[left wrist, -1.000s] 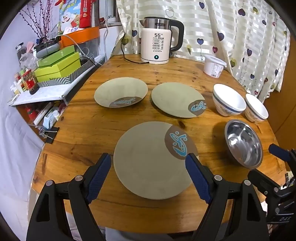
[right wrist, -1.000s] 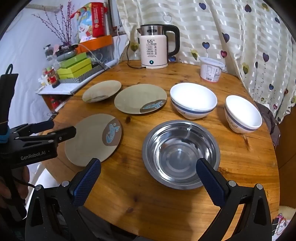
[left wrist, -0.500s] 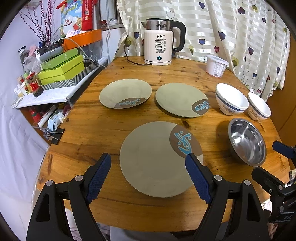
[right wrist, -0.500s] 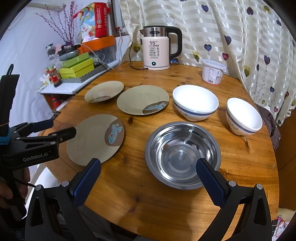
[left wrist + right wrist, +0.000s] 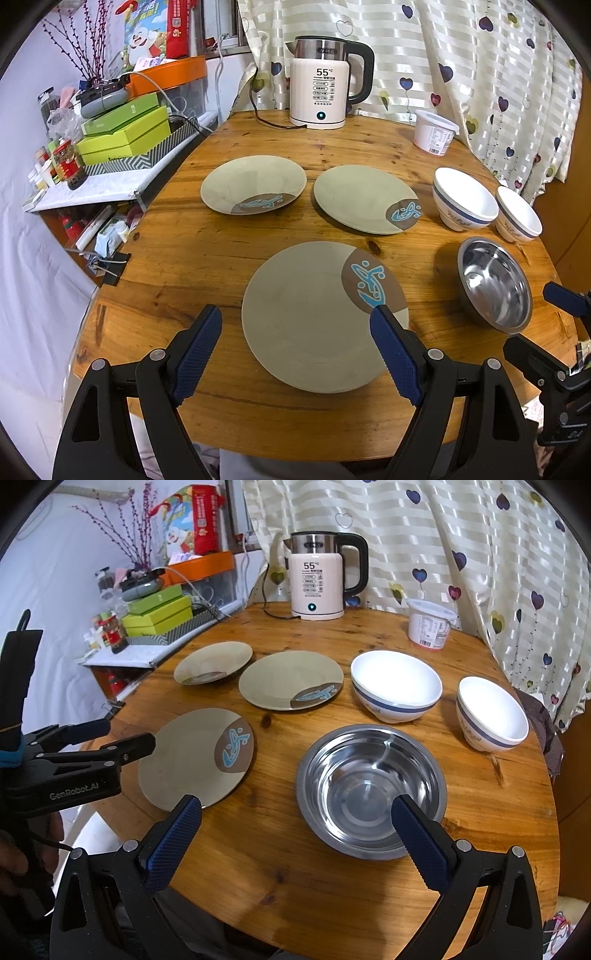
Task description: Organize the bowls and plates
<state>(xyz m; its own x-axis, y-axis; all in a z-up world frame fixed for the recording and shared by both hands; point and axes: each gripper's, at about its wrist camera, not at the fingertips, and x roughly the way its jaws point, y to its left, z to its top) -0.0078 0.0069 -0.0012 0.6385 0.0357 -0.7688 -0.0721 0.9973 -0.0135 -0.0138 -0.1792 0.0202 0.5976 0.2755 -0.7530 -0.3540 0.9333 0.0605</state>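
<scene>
Three beige plates with blue fish marks lie on the round wooden table (image 5: 192,258): a near plate (image 5: 310,317), a far left plate (image 5: 251,184), a far middle plate (image 5: 358,197). A steel bowl (image 5: 369,790) sits near the front; a large white bowl (image 5: 395,688) and a small white bowl (image 5: 491,712) stand behind it. My left gripper (image 5: 295,350) is open and empty, just before the near plate. My right gripper (image 5: 295,845) is open and empty, just before the steel bowl.
A white kettle (image 5: 321,96) with its cord and a white tub (image 5: 434,133) stand at the table's back. A side shelf with green boxes (image 5: 125,133) is to the left. A curtain (image 5: 480,74) hangs behind the table.
Both grippers have drawn back and risen slightly, so the dishes sit a little farther off in view. Nothing on the table moved.
</scene>
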